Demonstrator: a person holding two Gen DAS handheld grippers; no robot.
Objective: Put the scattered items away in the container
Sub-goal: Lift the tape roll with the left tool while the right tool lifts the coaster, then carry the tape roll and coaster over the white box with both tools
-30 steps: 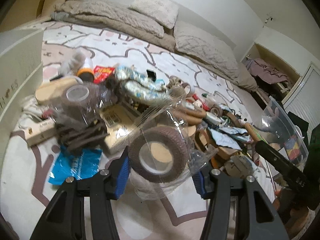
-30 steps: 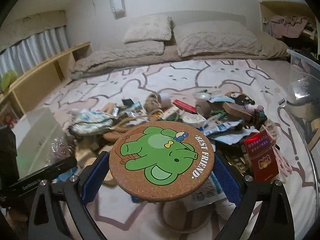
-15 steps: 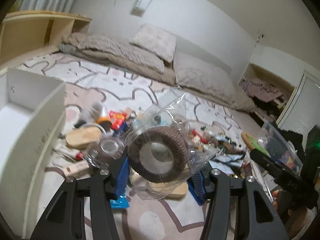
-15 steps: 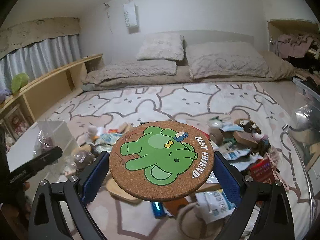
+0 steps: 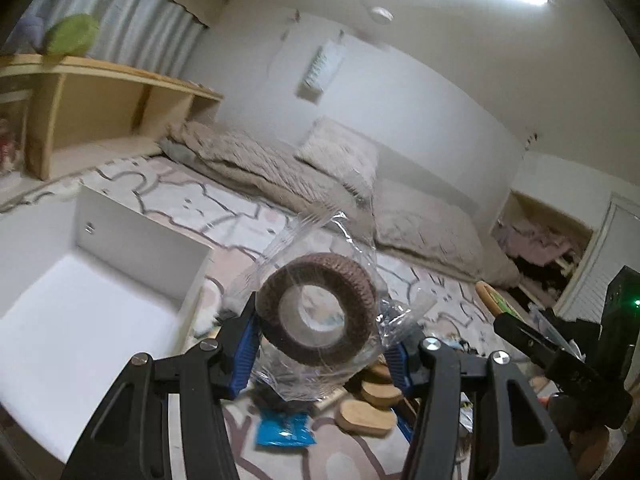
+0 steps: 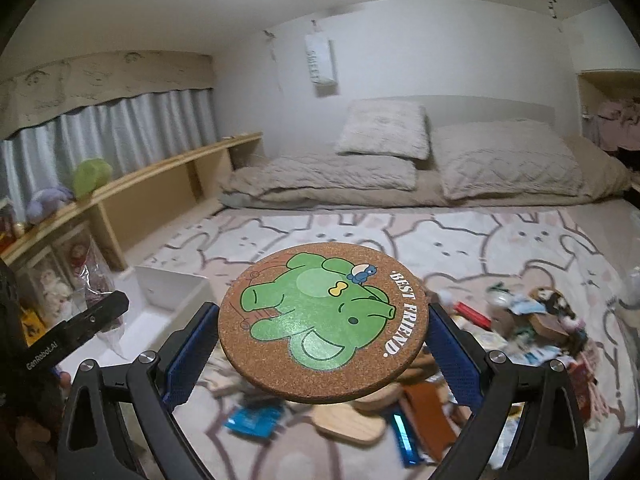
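Cork, round and printed with a green cartoon animal and the words "BEST FRIEND", the coaster (image 6: 324, 328) sat clamped by its edges between the blue pads of the right tool (image 6: 324, 340), held flat above the patterned rug (image 6: 460, 240). The left tool (image 5: 324, 344) was closed on a clear plastic bag holding a brown roll of tape (image 5: 318, 316), the roll standing on edge with its hole facing the camera, the bag's loose film sticking up and out to the right.

Below both tools, near the rug's front edge, lay a blue packet (image 5: 285, 432), light wooden pieces (image 5: 366, 416) and, toward the right edge, a mixed heap of small scattered items (image 6: 532, 320). The white open-topped box (image 5: 100, 300) stood at the rug's left edge, just left of the bagged roll in the left view.

Farther back, beige pillows and a quilt (image 6: 400, 160) lined the far edge, with a wooden shelf (image 6: 168, 184) along the left wall.
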